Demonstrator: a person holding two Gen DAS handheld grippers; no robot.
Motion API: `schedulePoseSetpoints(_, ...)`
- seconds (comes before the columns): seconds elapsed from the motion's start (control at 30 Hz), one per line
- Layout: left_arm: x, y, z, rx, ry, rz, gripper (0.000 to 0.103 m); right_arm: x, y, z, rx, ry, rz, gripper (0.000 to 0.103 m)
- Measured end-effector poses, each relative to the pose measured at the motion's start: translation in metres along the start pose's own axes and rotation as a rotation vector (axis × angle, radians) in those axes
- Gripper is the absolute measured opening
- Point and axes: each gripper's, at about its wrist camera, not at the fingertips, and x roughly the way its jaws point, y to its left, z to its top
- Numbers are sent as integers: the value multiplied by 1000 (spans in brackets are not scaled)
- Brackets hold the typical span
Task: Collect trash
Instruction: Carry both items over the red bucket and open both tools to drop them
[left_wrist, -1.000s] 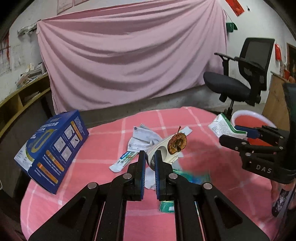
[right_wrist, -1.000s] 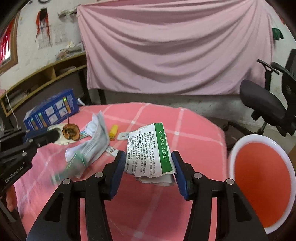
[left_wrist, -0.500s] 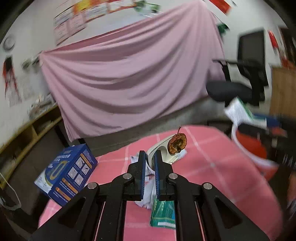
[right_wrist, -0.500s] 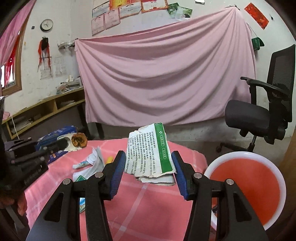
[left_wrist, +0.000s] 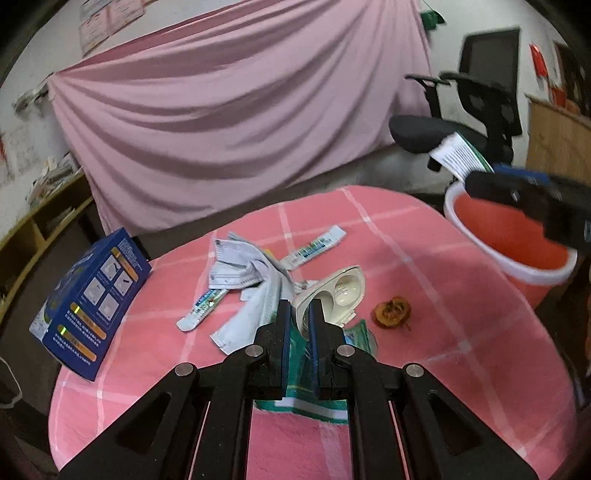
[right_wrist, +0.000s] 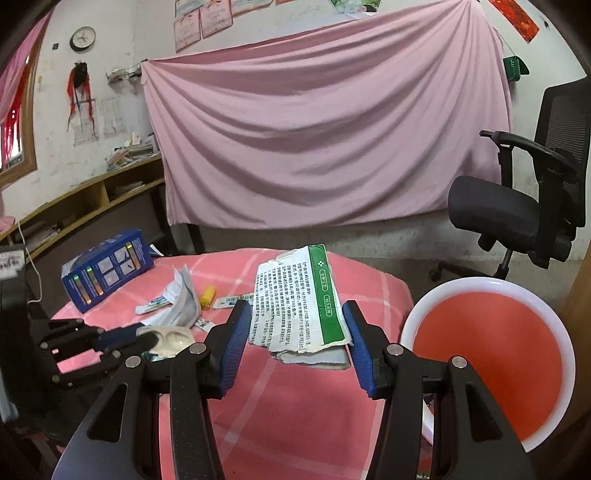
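since a second ago the brown dried fruit core (left_wrist: 392, 312) has dropped off the cream moulded plastic tray (left_wrist: 334, 295) and now lies on the pink checked tablecloth (left_wrist: 443, 295) just right of it, while the tray stays pinched by its near edge in the nearly closed left gripper (left_wrist: 297, 317). the tray's lower end is hidden behind the blue pads. under that gripper a green and white packet (left_wrist: 325, 402) shows only in part. the right gripper (right_wrist: 293, 332) clamps a torn white and green printed medicine box (right_wrist: 299, 306) between its blue pads, held in the air near the rim of the red plastic basin with a white rim (right_wrist: 491, 369), which stands beside the table and is cut off at the frame edge. in the left view the right gripper is blurred, so its grip is hard to read there. farther out on the cloth lie crumpled white paper wrappers (left_wrist: 243, 269), two thin printed sachets (left_wrist: 314, 247), a small yellow object (right_wrist: 208, 296) and a blue cardboard box (left_wrist: 92, 302). behind are a pink draped sheet (right_wrist: 325, 129) and a black office chair (right_wrist: 517, 206).
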Motion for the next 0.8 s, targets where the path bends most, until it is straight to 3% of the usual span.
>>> schedulePoseSetpoints(0.13, -16, 8, 17, -116, -48, -24, 7, -14, 0, 4, 6, -68, 8, 49)
schedulePoseSetpoints(0.37, -63, 0, 63, -199, -251, -77, 7, -53, -12, 14, 18, -265, -38, 49)
schedulePoseSetpoints(0.53, -87, -23, 93, -189, -374, -158, 7, -81, -36, 17, 45, -384, -128, 49)
schedulePoseSetpoints(0.67, -92, -58, 116, -147, -435, -243, 7, -93, -61, 14, 97, -406, -188, 49)
schedulePoseSetpoints(0.8, -86, -87, 131, -103, -436, -315, 7, -100, -89, 8, 150, -399, -253, 49)
